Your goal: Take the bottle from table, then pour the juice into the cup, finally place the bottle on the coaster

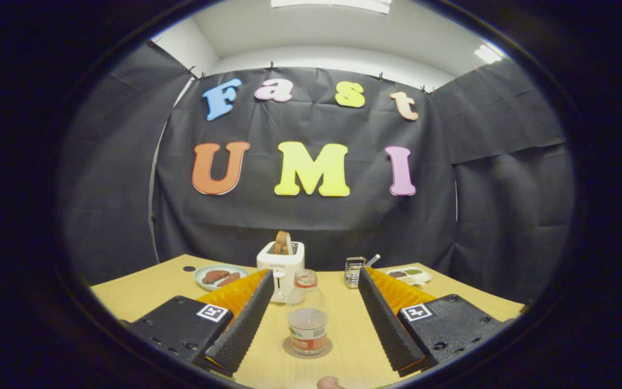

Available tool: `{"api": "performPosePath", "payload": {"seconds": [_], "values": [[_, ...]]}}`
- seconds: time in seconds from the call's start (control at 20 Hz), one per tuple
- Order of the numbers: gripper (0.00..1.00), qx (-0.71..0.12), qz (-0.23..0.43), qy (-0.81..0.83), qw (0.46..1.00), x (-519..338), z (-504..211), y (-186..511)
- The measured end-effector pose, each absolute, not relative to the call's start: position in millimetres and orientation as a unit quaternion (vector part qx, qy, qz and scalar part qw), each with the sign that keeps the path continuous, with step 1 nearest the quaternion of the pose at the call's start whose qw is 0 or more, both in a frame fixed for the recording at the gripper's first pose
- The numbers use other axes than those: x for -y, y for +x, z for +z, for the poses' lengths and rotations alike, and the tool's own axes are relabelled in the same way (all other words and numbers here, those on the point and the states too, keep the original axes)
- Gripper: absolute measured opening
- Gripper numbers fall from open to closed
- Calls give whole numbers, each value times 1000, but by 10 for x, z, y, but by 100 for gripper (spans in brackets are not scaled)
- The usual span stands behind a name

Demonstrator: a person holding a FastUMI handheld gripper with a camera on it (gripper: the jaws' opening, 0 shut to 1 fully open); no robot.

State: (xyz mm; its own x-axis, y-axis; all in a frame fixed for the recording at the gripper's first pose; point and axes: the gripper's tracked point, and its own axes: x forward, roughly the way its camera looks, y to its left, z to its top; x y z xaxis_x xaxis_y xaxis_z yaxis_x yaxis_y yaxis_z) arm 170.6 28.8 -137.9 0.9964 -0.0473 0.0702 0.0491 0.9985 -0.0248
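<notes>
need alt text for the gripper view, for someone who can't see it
A clear bottle with a little juice stands upright on a round coaster on a wooden table, between the gripper's open fingers, which do not touch it. Beyond it are a white toaster holding toast and a plate of sausages.

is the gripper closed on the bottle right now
No, the gripper is open, its fingers spread wide to either side of the bottle, which stands on the coaster between them, untouched.

clear glossy plastic bottle (307, 319), matt wooden table (143, 294), ribbed tongs (313, 313) pads
</notes>
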Motion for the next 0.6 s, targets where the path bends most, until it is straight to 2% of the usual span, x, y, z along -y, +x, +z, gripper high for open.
{"api": "performPosePath", "payload": {"seconds": [0.2,0.4,0.6], "values": [[100,40,-17,-43,998,-272,-1179,1351],[100,7,-30,-92,995,-207,-1175,1085],[100,22,-30,-74,997,-182,-984,746]]}}
